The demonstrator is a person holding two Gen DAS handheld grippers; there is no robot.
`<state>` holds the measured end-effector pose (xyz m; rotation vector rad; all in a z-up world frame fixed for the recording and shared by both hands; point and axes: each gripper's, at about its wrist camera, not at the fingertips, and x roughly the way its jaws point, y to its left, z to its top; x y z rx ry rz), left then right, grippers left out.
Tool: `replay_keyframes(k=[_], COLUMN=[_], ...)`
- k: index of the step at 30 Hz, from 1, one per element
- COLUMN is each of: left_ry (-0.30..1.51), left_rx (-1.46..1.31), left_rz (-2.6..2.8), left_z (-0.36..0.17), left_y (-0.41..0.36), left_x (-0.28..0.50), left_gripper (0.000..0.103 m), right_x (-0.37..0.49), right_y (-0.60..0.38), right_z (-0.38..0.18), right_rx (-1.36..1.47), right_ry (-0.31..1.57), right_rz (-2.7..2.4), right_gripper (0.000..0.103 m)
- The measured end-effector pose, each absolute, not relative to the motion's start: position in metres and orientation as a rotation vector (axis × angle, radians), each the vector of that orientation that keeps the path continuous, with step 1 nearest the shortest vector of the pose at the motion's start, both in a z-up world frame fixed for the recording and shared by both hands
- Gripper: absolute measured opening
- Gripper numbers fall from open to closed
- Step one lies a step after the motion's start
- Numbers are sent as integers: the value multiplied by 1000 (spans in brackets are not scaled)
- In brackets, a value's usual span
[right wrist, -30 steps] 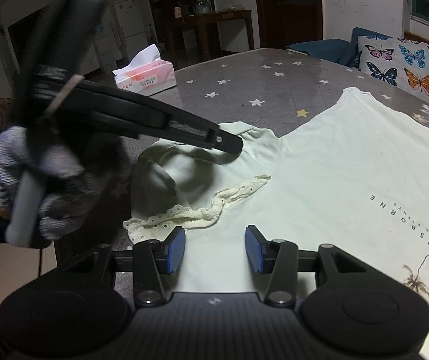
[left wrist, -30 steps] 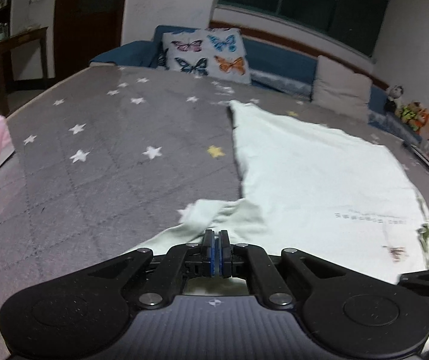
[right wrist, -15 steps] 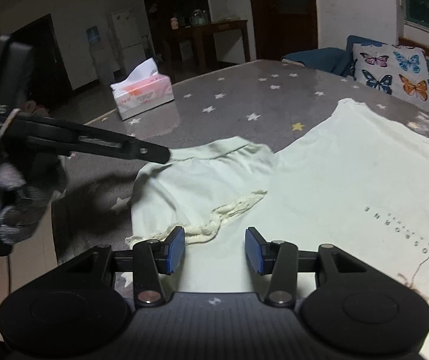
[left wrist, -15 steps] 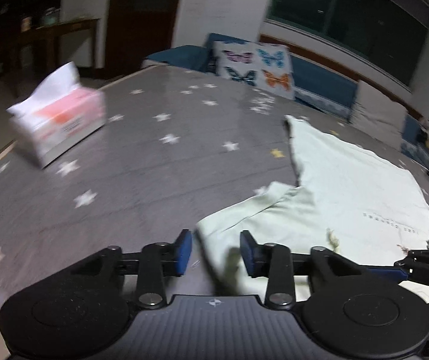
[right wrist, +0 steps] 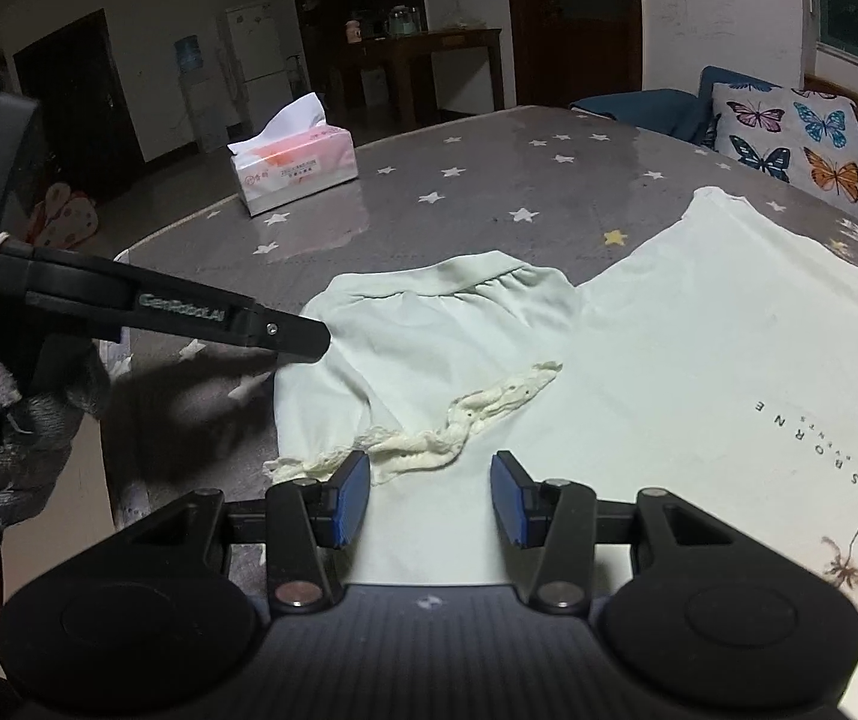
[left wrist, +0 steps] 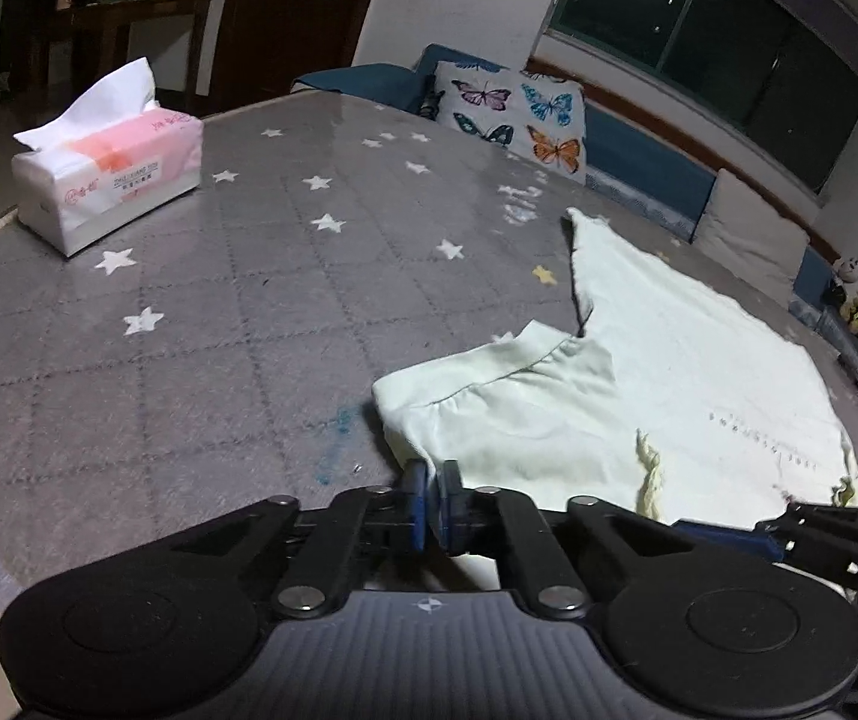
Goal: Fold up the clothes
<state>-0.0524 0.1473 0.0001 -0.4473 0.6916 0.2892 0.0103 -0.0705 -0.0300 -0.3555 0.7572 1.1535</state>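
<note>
A pale green T-shirt (left wrist: 699, 360) (right wrist: 699, 330) lies flat on the grey star-patterned table (left wrist: 219, 330). Its short sleeve (left wrist: 507, 414) (right wrist: 429, 324) spreads out to the left. My left gripper (left wrist: 432, 483) (right wrist: 309, 348) is shut, its pads pinching the sleeve's outer edge. A gloved hand (right wrist: 15, 420) holds that gripper. My right gripper (right wrist: 429, 495) stands open just above the shirt's neckline. The lace trim (right wrist: 471, 426) (left wrist: 648, 468) lies right in front of its pads, which press on nothing.
A pink and white tissue box (left wrist: 108, 177) (right wrist: 294, 171) stands on the table's far left. A butterfly pillow (left wrist: 513, 114) (right wrist: 789, 138) leans on the blue sofa behind the table. The table's near edge runs left of the sleeve.
The left gripper let go of the sleeve, opened, shifted left and shut again on the sleeve's outer edge. The sleeve now lies spread flatter. The right gripper has stayed put.
</note>
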Motion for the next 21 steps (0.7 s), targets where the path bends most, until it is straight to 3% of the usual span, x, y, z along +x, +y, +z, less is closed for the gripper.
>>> replay_keyframes(k=[8, 21], left_ry=[544, 561], left_rx=[-371, -237], left_rz=[98, -229], left_z=[40, 36], left_y=[117, 51], left_x=[-52, -32], left_gripper=[1, 1], right_x=[10, 31], right_y=[-74, -137], right_z=[-29, -8], right_rx=[-340, -230], right_ry=[763, 741], right_rz=[1157, 970], right_gripper=[45, 45])
